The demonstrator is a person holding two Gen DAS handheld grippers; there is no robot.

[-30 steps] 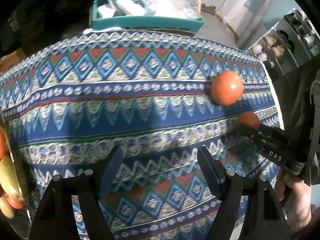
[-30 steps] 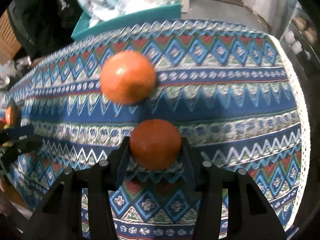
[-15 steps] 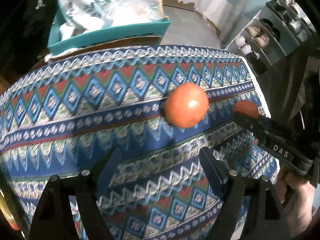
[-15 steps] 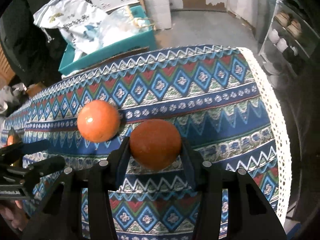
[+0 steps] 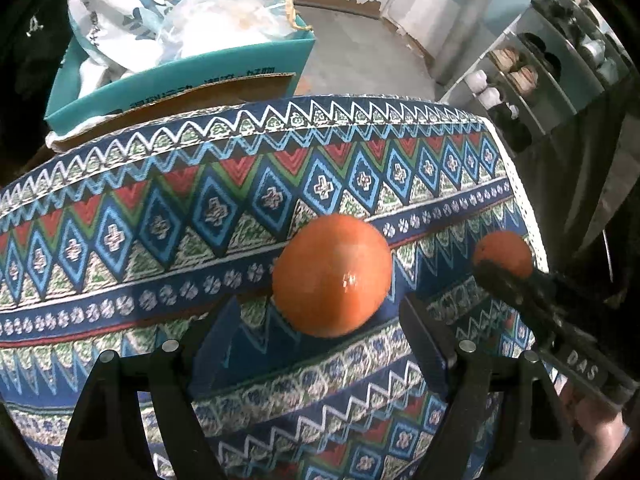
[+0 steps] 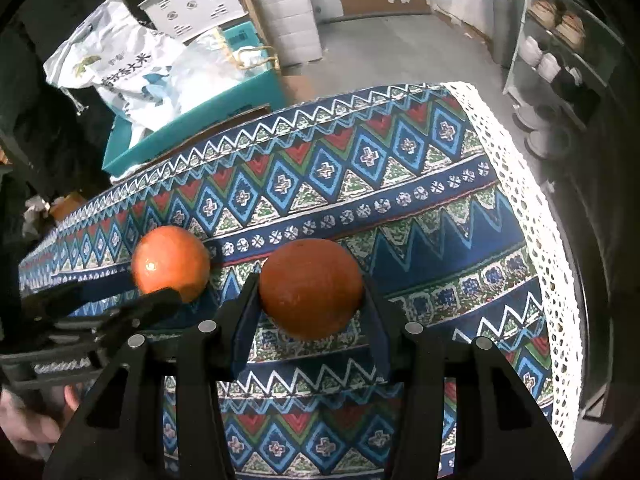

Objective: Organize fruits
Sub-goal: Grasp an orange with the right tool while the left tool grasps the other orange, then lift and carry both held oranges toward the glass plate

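Note:
An orange (image 5: pixel 332 276) lies on the patterned tablecloth (image 5: pixel 160 216), just ahead of and between the tips of my open left gripper (image 5: pixel 316 320); the fingers do not touch it. It also shows in the right wrist view (image 6: pixel 170 262), with the left gripper (image 6: pixel 104 304) beside it. My right gripper (image 6: pixel 310 300) is shut on a second orange (image 6: pixel 310 288), held above the cloth. That held orange (image 5: pixel 504 254) and the right gripper (image 5: pixel 516 280) appear at the right in the left wrist view.
A teal box (image 5: pixel 248 60) holding plastic bags (image 5: pixel 132 12) stands beyond the table's far edge. The lace-trimmed right edge (image 6: pixel 536 216) of the table drops off to the floor. A shelf rack (image 5: pixel 552 52) with shoes stands at the far right.
My left gripper has moved right and forward, so the loose orange now sits between its open fingertips. My right gripper has lifted and pulled back with its orange.

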